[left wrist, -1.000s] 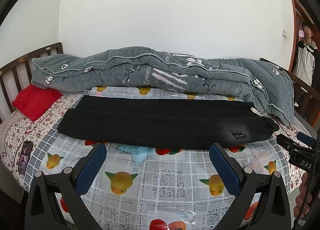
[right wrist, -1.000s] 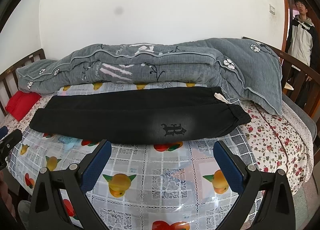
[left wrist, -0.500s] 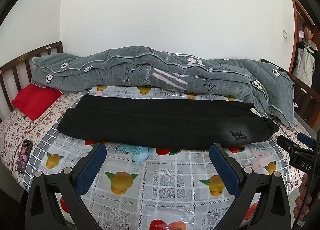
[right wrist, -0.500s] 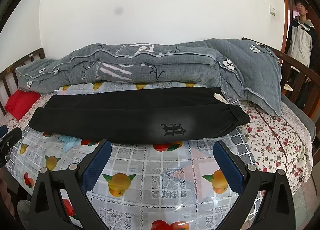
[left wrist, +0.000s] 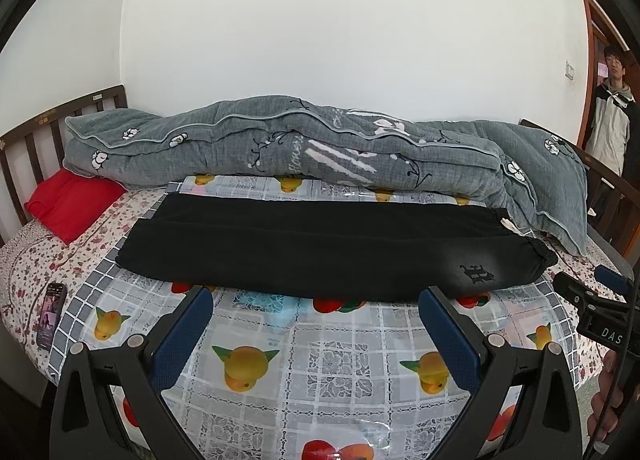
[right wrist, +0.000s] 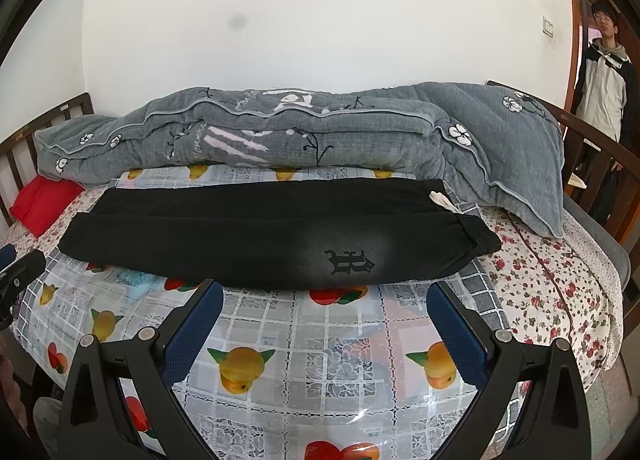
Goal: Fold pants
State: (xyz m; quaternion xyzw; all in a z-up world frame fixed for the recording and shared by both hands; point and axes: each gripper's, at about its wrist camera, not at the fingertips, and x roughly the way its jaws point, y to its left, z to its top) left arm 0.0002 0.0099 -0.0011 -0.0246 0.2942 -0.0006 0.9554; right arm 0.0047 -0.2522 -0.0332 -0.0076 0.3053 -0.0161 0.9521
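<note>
1. The bed [left wrist: 100, 227] fills both views; its near edge drops out of sight under the grippers, and only slats of the headboard [left wrist: 36, 139] show at far left.
2. A plastic sheet [left wrist: 320, 360] printed with fruit covers the middle of the bed. Its far edge runs under the quilt, so I cannot see where it ends.
3. A grey quilt [left wrist: 280, 147] lies bunched along the wall, its right end drooping over the bed's side.
4. The pants [left wrist: 320, 248] lie flat on the sheet, just in front of the quilt, one leg folded over the other, waistband to the right. A dark emblem [right wrist: 350, 262] on the near leg is too ornate to read. A pale tag [right wrist: 442, 201] pokes out at the waistband.
5. A person [right wrist: 604, 79] stands by the door at far right, cut off below by the bed rail.
6. A red pillow [left wrist: 72, 203] sits by the headboard, partly tucked under the quilt.
7. The left gripper [left wrist: 316, 320] hovers short of the pants, spread wide, holding nothing.
8. The right gripper [right wrist: 324, 316] does likewise, wide apart and empty; in the left view only its tip shows at the edge.
9. A phone [left wrist: 51, 314] lies on the flowered bedding at left, its screen too small to make out.
</note>
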